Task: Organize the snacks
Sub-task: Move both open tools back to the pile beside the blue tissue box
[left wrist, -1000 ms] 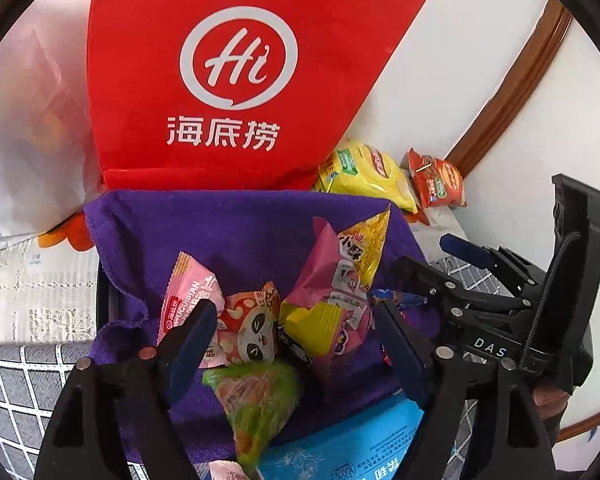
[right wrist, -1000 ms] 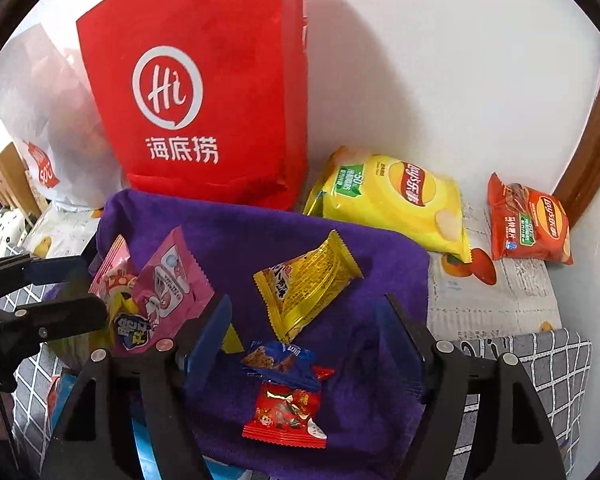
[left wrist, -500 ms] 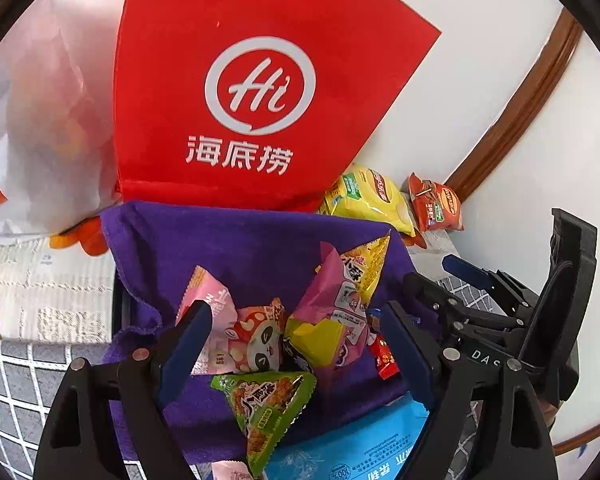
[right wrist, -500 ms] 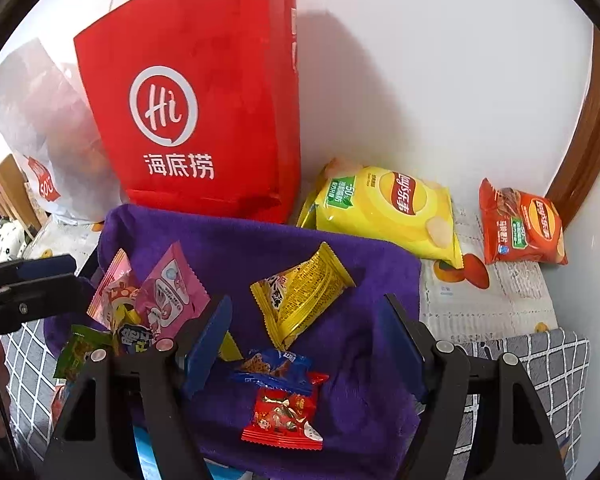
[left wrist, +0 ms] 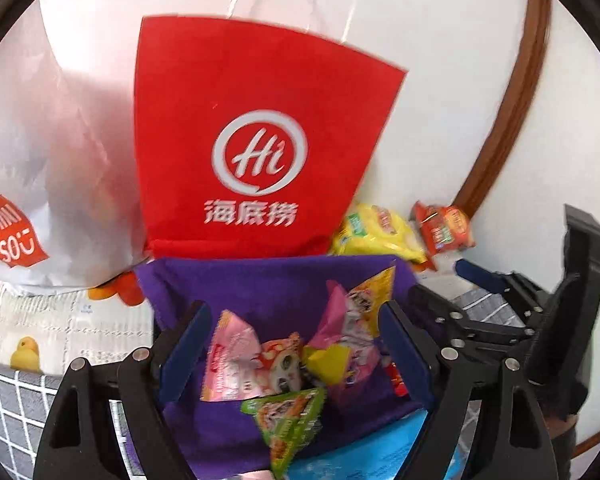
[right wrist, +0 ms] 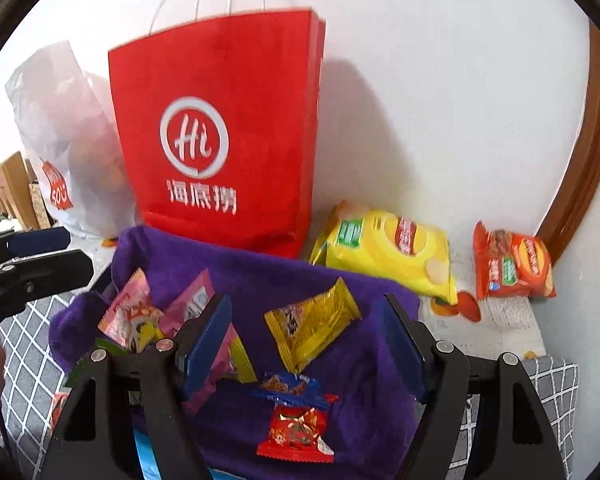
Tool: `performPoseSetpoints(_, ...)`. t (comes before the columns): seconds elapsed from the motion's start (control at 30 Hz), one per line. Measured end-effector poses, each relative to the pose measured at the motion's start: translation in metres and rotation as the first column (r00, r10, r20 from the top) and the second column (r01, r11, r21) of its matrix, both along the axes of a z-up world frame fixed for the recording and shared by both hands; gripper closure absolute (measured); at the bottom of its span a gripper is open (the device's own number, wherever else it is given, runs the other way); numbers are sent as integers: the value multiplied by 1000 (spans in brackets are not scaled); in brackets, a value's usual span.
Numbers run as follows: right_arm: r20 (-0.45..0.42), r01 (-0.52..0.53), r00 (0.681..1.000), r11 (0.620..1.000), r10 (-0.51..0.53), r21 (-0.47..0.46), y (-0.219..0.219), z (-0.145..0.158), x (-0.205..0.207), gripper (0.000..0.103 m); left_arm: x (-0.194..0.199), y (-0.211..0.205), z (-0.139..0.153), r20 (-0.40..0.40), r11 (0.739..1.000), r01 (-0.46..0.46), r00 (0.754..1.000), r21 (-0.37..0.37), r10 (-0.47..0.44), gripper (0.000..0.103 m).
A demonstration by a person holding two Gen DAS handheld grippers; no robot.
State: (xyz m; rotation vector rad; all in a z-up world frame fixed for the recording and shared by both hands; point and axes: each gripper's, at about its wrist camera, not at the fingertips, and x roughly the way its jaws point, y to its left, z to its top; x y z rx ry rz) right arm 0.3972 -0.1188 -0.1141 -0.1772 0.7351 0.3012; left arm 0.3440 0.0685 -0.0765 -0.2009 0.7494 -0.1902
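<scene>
Clearly the small crinkly foil snack packets are lying scattered on the purple plush cloth (right wrist: pixel 364 360) in front of the tall red paper bag (right wrist: pixel 228 128). They look light, soft and slippery, so pinching a flat sealed edge seems safest. Nearest the right gripper (right wrist: pixel 306 340) are sitting the yellow foil packet (right wrist: pixel 312 322) and red foil packet (right wrist: pixel 296 428). Both the right and the left gripper (left wrist: pixel 292 356) are hanging wide apart, holding nothing; the green triangular packet (left wrist: pixel 288 420) is lying below the left one.

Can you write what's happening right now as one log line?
left gripper: open, empty | right gripper: open, empty | snacks on purple cloth
</scene>
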Motion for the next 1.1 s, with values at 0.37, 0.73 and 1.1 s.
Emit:
performPoseSetpoints(0.37, -105, 60, 993, 997, -55, 44, 1, 17, -17, 28, -13, -3, 23, 33, 1000, 10, 999, -6, -10, 20)
performPoseSetpoints(0.73, -59, 91, 994, 996, -90, 6, -30, 48, -92, 28, -47, -37, 58, 100, 995, 94, 990, 23, -96, 19)
performPoseSetpoints(1.1, -115, 95, 990, 990, -83, 108, -46, 42, -163, 28, -113, -34, 70, 93, 989, 149, 985, 9, -149, 19)
